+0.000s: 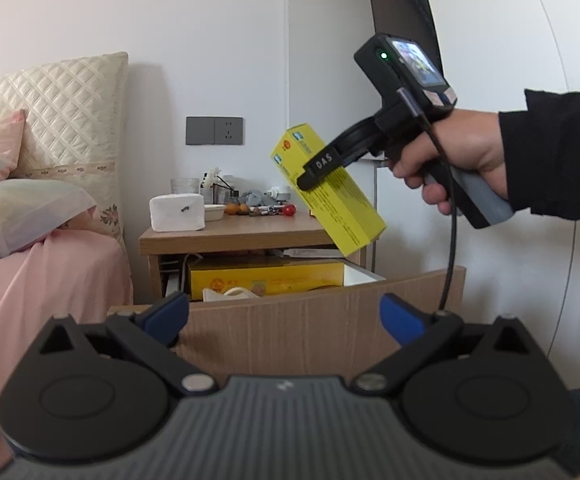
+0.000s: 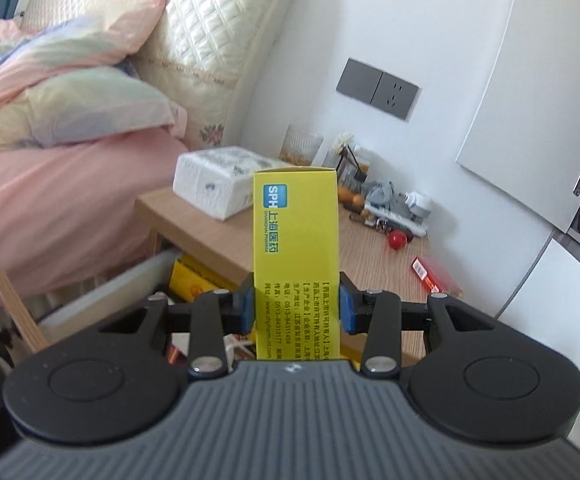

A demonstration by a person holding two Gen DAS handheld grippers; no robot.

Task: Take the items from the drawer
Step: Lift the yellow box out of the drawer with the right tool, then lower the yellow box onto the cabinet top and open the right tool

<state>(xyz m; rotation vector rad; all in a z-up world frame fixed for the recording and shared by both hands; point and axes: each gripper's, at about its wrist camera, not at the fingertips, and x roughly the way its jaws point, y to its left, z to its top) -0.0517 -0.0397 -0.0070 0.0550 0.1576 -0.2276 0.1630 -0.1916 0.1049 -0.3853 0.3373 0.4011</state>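
Note:
My right gripper (image 2: 297, 306) is shut on a yellow medicine box (image 2: 295, 240), which points forward over the nightstand top (image 2: 369, 264). From the left wrist view that same yellow box (image 1: 329, 200) hangs tilted in the air above the pulled-out drawer (image 1: 309, 320), clamped by the right gripper (image 1: 309, 176) in a person's hand (image 1: 461, 160). Inside the drawer lie a larger yellow box (image 1: 266, 280) and a white item (image 1: 230, 294). My left gripper (image 1: 284, 318) is open, low in front of the drawer front, holding nothing.
The nightstand carries a white tissue pack (image 1: 177, 212), a glass (image 2: 303, 148), a red ball (image 2: 397, 239), a red packet (image 2: 435, 276) and small clutter. A bed with pink sheets (image 1: 30, 288) and pillows lies to the left. A grey wall socket (image 1: 214, 131) is behind.

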